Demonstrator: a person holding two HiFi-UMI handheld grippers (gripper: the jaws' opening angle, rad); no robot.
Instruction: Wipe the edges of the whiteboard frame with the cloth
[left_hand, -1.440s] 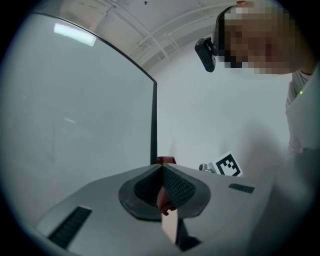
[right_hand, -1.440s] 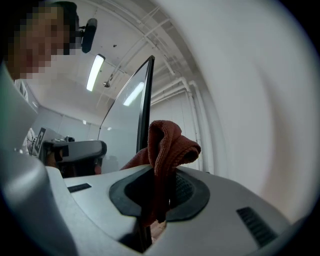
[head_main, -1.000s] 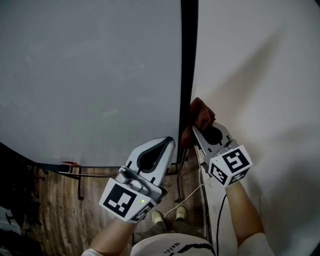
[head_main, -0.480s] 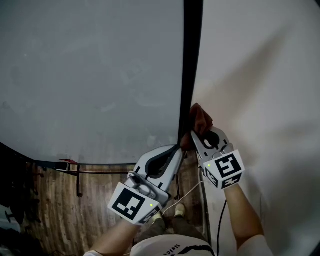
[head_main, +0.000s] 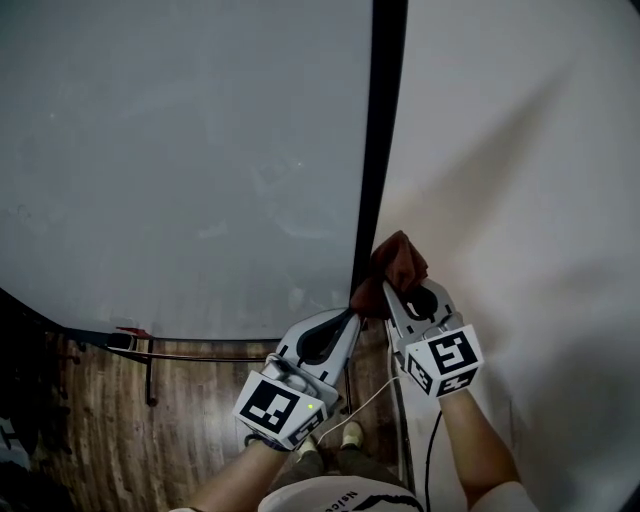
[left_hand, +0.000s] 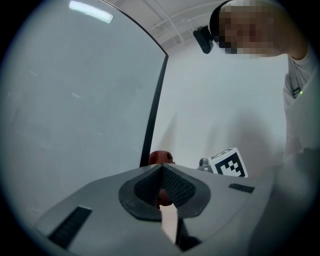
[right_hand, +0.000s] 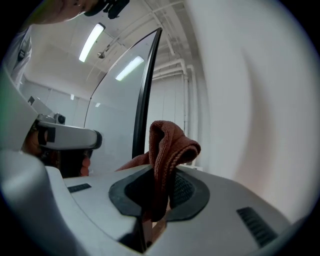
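A grey whiteboard (head_main: 180, 160) fills the left of the head view, and its black frame edge (head_main: 382, 140) runs down the middle. My right gripper (head_main: 392, 288) is shut on a rust-brown cloth (head_main: 398, 265), whose bunched end lies against the frame's lower part. In the right gripper view the cloth (right_hand: 167, 155) stands up between the jaws beside the black frame edge (right_hand: 144, 100). My left gripper (head_main: 345, 315) is shut with nothing in it, just left of the frame near the board's lower corner. The left gripper view shows the cloth (left_hand: 160, 157) beyond its closed jaws.
A white wall (head_main: 520, 200) lies right of the frame. Below the board there is wooden floor (head_main: 200, 420), a metal stand bar (head_main: 200, 355) and a white cable (head_main: 365, 400). The person's feet (head_main: 330, 435) stand under the grippers.
Both grippers and the cloth have slid down along the frame edge toward its lower end. The left gripper has moved right, closer to the frame.
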